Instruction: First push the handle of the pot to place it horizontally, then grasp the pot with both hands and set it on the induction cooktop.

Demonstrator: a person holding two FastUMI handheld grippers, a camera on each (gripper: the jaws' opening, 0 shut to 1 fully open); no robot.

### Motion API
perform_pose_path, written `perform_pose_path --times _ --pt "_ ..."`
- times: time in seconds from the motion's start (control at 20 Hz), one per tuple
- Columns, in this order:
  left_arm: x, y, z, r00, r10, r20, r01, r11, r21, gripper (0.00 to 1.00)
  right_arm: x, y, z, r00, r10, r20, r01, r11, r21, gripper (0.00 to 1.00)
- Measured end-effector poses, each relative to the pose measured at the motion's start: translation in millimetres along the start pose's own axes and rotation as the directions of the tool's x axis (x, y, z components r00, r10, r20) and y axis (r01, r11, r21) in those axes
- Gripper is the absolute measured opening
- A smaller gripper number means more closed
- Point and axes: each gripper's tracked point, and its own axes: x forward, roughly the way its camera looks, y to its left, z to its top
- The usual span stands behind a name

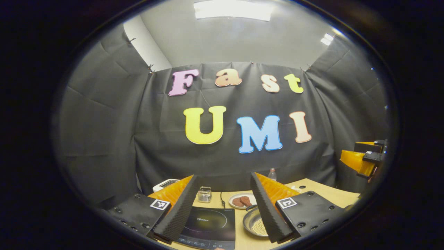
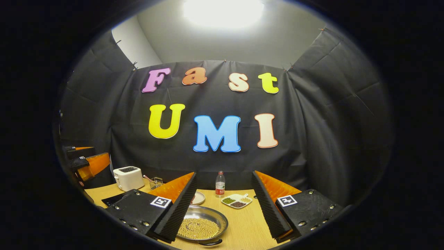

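Observation:
A shallow steel pot (image 2: 203, 224) full of yellow beans sits on the wooden table, its dark handle (image 2: 211, 243) at the near rim. In the left gripper view the pot (image 1: 256, 225) lies right of the black induction cooktop (image 1: 208, 226), partly behind my right finger. My left gripper (image 1: 224, 208) hangs open above the cooktop with nothing between its fingers. My right gripper (image 2: 224, 208) is open above the pot, holding nothing. The other gripper (image 1: 364, 159) shows at the far right edge, and the left gripper (image 2: 85, 163) appears at the far left of the right gripper view.
A white toaster (image 2: 128, 177) and a small wire basket (image 2: 156, 181) stand at the back left. A plate with brown patties (image 1: 242, 200), a water bottle (image 2: 220, 184) and a divided dish of beans (image 2: 237, 200) sit behind the pot.

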Motion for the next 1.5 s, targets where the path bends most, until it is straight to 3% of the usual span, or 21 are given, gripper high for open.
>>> perform_pose_path --times 0.05,0.15,0.25,0.35,0.4,0.45,0.5,0.7,0.9,0.95,1.1,1.5 --pt "0 2 0 1.000 0.002 0.003 -0.002 1.000 0.001 0.96 1 2 -2 1.000 -0.004 -0.006 0.004 1.000 -0.006 0.94" --pt "2 7 2 1.000 0.006 0.008 -0.006 1.000 0.002 0.99 0 9 0 1.000 0.003 -0.013 -0.003 1.000 -0.007 0.73" --pt "3 19 2 1.000 0.006 0.010 -0.006 1.000 0.002 0.94 0 17 -3 1.000 0.018 -0.021 -0.018 1.000 -0.007 0.64" --pt "3 30 1 1.000 0.007 0.010 -0.007 1.000 0.006 0.94 3 36 -10 0.997 0.053 -0.052 -0.054 0.998 -0.012 0.38" --pt "4 34 0 1.000 0.006 0.008 -0.006 1.000 0.005 0.96 3 43 -16 0.994 0.082 -0.073 -0.084 0.996 -0.019 0.34" --pt "4 39 -2 1.000 0.003 0.008 -0.003 1.000 0.004 0.99 3 42 -17 0.996 0.039 -0.081 -0.042 0.998 -0.036 0.18" --pt "6 44 -1 1.000 0.000 0.008 0.000 1.000 0.003 0.96 4 43 -21 0.995 0.048 -0.083 -0.052 0.998 -0.042 0.01" --pt "2 61 -3 1.000 -0.014 0.018 0.013 1.000 0.010 0.96 1 79 -59 0.971 0.141 -0.195 -0.154 0.986 -0.056 0.01" --pt "-4 71 -11 1.000 0.000 0.005 0.000 1.000 -0.011 0.94 -14 98 -108 0.909 0.228 -0.348 -0.253 0.967 -0.027 0.01" --pt "-3 73 -13 1.000 0.007 0.005 -0.007 1.000 -0.007 0.99 -17 100 -120 0.891 0.246 -0.382 -0.276 0.961 -0.026 0.01" --pt "-3 76 -19 0.999 0.034 -0.009 -0.034 0.999 0.006 0.94 -30 104 -156 0.823 0.309 -0.476 -0.360 0.933 -0.017 0.01" --pt "3 60 -37 0.992 0.108 -0.062 -0.107 0.994 0.015 0.94 -56 103 -242 0.596 0.424 -0.682 -0.531 0.845 0.061 0.01"
